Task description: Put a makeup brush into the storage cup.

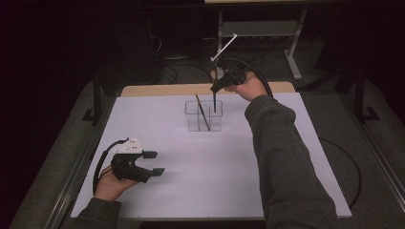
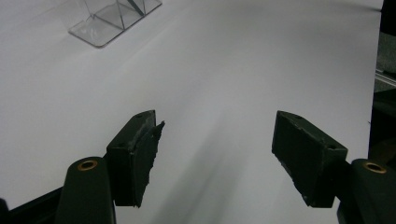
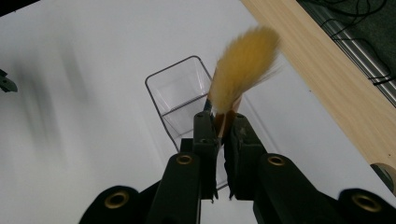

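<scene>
While the brush [image 3: 243, 70] hangs in the right tongs [image 3: 221, 135], clamped at the metal collar just below its yellow bristles, its dark handle [image 1: 215, 102] points down into the clear holder [image 1: 204, 116], apparently into the back compartment (which one exactly is hard to tell through the clear walls). It looks light and stiff along the handle, with soft bristles that would splay if pinched, so the collar or the handle is the sensible place to grip. A second brush [image 1: 202, 111] leans aslant in the holder already. That holder is likely light and slick, prone to sliding or tipping if the handle knocks its rim. It stands on the white table [image 1: 205, 181] towards the far edge. Well apart, near the left edge, the left tongs [image 1: 154, 162] rest with jaws wide and nothing between them.
</scene>
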